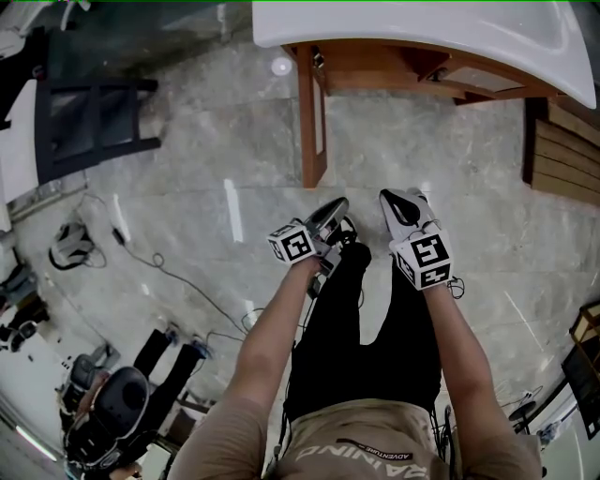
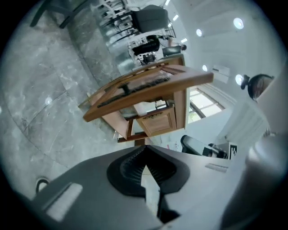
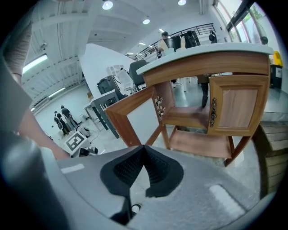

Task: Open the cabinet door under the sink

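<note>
You stand on a grey marbled floor in a bright white hall.
Loose cables trail across the floor's left side, where a black metal frame also stands, and a slatted wooden platform lies at its right edge. Round ceiling lights shine overhead; windows show daylight near a railed balcony.

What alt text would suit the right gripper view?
A wooden cabinet under a white sink stands with its left door swung open and its right door closed. In the foreground the right claw is shut and empty.
</note>
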The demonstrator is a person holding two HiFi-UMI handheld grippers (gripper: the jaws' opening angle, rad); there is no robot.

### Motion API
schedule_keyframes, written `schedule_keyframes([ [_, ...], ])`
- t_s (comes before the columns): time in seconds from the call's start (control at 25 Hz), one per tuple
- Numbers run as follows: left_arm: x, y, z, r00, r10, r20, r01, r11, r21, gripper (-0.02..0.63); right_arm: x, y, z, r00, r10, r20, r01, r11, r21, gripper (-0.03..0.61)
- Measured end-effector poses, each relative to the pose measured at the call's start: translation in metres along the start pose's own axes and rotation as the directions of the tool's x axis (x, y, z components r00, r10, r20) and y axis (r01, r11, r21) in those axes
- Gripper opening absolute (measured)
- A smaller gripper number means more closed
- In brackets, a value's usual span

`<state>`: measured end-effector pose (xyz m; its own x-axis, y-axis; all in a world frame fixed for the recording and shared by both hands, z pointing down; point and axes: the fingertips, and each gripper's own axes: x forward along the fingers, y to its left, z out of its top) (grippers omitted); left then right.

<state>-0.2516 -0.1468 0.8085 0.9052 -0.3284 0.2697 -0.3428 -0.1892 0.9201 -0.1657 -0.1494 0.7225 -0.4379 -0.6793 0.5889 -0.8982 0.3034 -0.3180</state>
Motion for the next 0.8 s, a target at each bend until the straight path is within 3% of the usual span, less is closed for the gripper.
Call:
schedule_keyframes([
  [0.2, 0.040, -0.046, 0.004, 0.999, 0.023, -0.034, -0.014, 0.974, 0.224, 0.018, -0.017, -0.025, 0.001, 0.998, -0.063, 0.020, 0.062, 0.996, 0.056, 0.002],
  [0.4, 0.078, -0.092, 0.025, 0.999, 0.019, 0.031, -0.028, 0.936, 0.351, 0.018, -0.029, -0.053, 0.003, 0.993, -0.110, 0.044, 0.105, 0.990, 0.096, 0.002],
  [0.48, 0.090, -0.106, 0.030, 0.998, 0.045, 0.046, -0.060, 0.901, 0.429, 0.018, -0.034, -0.063, 0.004, 0.991, -0.124, 0.052, 0.118, 0.987, 0.110, 0.002],
  [0.6, 0.107, -0.124, 0.033, 0.993, 0.090, 0.076, -0.117, 0.819, 0.561, 0.018, -0.043, -0.082, 0.007, 0.987, -0.147, 0.062, 0.137, 0.981, 0.138, 0.002],
  [0.8, 0.128, -0.139, 0.038, 0.978, 0.171, 0.117, -0.205, 0.709, 0.675, 0.018, -0.052, -0.108, 0.017, 0.980, -0.182, 0.081, 0.166, 0.971, 0.174, 0.002],
])
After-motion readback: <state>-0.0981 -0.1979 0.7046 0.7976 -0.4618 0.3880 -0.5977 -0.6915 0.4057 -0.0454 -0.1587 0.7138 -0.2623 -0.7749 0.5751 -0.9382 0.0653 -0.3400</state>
